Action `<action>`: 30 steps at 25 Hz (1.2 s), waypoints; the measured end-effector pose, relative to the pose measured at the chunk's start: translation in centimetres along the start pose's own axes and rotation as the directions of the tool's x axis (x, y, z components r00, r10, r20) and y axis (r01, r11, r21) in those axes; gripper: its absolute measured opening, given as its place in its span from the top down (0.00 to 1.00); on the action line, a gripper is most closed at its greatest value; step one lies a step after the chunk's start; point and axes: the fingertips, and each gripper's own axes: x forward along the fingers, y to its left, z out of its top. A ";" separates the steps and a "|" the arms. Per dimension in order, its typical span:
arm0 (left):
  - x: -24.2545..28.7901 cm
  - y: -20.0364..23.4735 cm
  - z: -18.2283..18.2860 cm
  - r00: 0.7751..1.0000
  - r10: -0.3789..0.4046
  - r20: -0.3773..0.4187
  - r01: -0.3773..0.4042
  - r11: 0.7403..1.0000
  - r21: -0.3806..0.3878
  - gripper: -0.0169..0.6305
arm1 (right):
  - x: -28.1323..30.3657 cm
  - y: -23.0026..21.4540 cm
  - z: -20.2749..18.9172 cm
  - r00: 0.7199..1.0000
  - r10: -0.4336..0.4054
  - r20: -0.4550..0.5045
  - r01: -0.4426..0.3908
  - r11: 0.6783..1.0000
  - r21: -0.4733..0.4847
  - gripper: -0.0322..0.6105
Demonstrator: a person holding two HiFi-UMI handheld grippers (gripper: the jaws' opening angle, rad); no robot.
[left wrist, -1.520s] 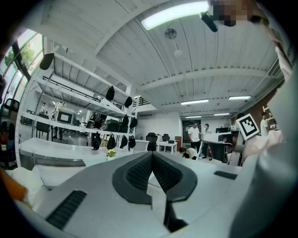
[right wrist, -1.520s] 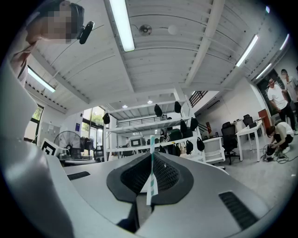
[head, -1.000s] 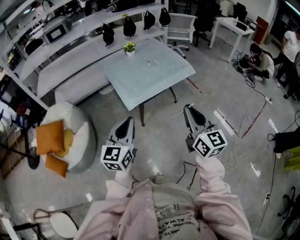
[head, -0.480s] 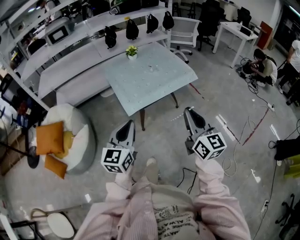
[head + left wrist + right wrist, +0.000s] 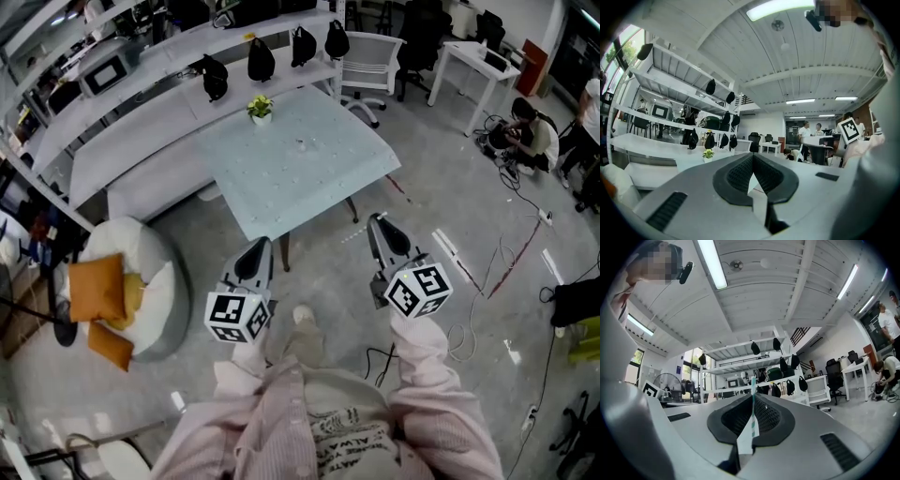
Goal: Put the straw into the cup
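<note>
open-plan office lab: white shelving, desks, office chairs, floor cables.

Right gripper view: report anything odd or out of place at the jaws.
Nothing looks damaged or spilled. The right tool is shut on a thin straw standing upright, with white paper, seemingly its wrapper, around its lower part.

We see the right gripper with jaws closed on what looks like a wrapped straw, upright; far off, shelves with dark bags.
</note>
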 end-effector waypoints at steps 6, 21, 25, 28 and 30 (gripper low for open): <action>5.8 3.3 -0.2 1.000 -0.009 -0.020 0.008 1.000 -0.021 0.97 | 5.6 -3.2 -0.7 1.000 -0.015 -0.022 0.016 1.000 0.015 0.94; 19.5 13.1 0.1 0.998 -0.014 -0.061 0.010 0.998 -0.068 0.97 | 20.6 -10.3 -2.3 0.996 -0.050 -0.067 0.053 0.997 0.049 0.94; 21.4 14.3 -0.1 0.998 -0.023 -0.063 0.019 0.997 -0.074 0.97 | 22.6 -11.4 -2.4 0.996 -0.062 -0.062 0.065 0.997 0.050 0.94; 22.1 15.3 -0.5 0.997 -0.022 -0.069 0.016 0.997 -0.081 0.97 | 23.7 -11.8 -2.8 0.996 -0.068 -0.064 0.072 0.996 0.055 0.94; 22.5 15.9 -0.6 0.997 -0.019 -0.072 0.013 0.996 -0.085 0.97 | 24.3 -12.1 -3.0 0.995 -0.072 -0.068 0.076 0.995 0.060 0.94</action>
